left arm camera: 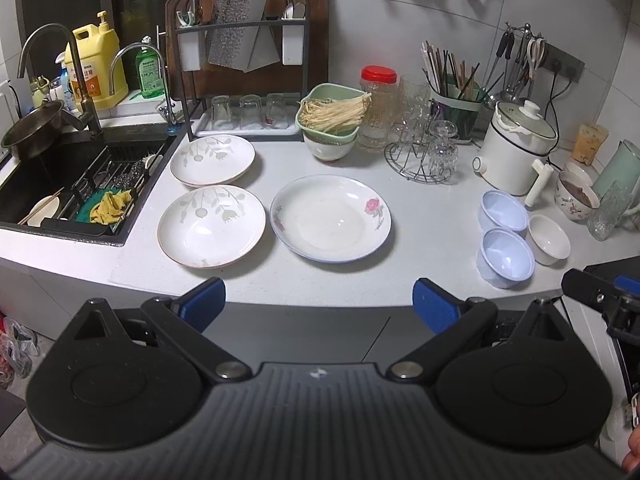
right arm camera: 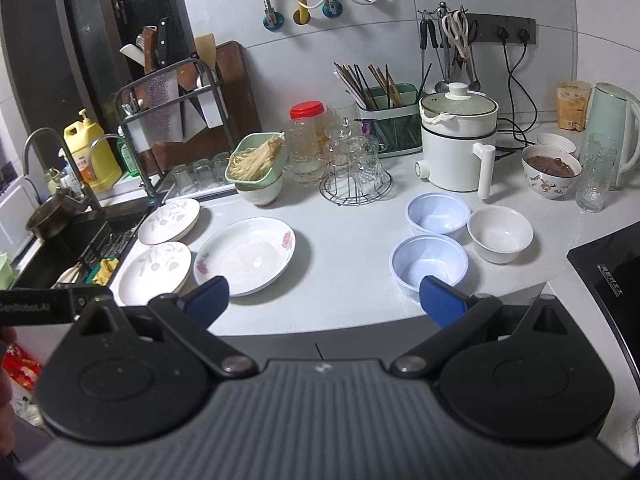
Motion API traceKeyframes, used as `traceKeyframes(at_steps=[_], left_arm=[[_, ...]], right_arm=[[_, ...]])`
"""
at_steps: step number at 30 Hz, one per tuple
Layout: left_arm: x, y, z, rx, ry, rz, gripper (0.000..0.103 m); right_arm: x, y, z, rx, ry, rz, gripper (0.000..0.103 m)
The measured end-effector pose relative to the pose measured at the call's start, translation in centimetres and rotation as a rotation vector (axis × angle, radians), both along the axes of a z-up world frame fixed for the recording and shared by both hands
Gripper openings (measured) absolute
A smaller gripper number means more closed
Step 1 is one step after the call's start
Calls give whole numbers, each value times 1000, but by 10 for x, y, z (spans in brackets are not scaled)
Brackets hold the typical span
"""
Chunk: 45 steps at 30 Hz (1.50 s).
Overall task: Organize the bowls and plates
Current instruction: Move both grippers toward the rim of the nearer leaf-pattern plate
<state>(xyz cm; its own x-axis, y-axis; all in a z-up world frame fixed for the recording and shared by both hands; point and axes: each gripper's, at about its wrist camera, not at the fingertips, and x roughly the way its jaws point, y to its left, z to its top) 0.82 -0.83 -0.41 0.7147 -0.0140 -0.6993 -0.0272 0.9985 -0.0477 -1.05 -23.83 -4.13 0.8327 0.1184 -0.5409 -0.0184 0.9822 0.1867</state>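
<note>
A rose-patterned plate (left arm camera: 331,218) (right arm camera: 245,255) lies mid-counter. Left of it sit two leaf-patterned plates, one near (left arm camera: 212,225) (right arm camera: 154,271) and one farther back (left arm camera: 213,159) (right arm camera: 169,221). To the right stand two pale blue bowls (left arm camera: 506,259) (right arm camera: 429,265), (left arm camera: 503,211) (right arm camera: 438,213) and a small white bowl (left arm camera: 549,239) (right arm camera: 500,234). My left gripper (left arm camera: 319,304) hangs open before the counter edge, in front of the rose plate. My right gripper (right arm camera: 325,300) is open too, its right finger just in front of the near blue bowl. Both hold nothing.
A black sink (left arm camera: 76,184) with a pan lies at the left. Behind the plates are a knife rack (left arm camera: 240,60), a green basket of noodles on a bowl (left arm camera: 332,120), glasses on a wire stand (left arm camera: 428,152), a white cooker (left arm camera: 516,148), a filled patterned bowl (right arm camera: 550,170). A black cooktop (right arm camera: 612,276) sits right.
</note>
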Motion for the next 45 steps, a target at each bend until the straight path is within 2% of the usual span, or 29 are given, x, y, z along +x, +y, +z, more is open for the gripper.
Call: traceKeyframes(at_steps=[4, 11, 16, 31, 34, 40, 45], left_arm=[[1, -3, 5, 21, -10, -6, 101], [10, -7, -1, 8, 43, -16, 101], [13, -7, -1, 11, 55, -7, 101], [20, -7, -8, -1, 77, -9, 101], [21, -8, -9, -6, 80, -6, 101], [39, 4, -16, -36, 70, 4, 101], [59, 20, -26, -35, 102, -20, 101]], right_arm=[[2, 0, 0, 2, 3, 9, 103], [3, -5, 2, 11, 12, -1, 103], [3, -6, 0, -4, 20, -10, 103], [7, -8, -9, 38, 53, 0, 103], [6, -6, -11, 16, 57, 3, 103], [8, -8, -14, 3, 54, -57, 103], [23, 6, -19, 13, 65, -62, 103]])
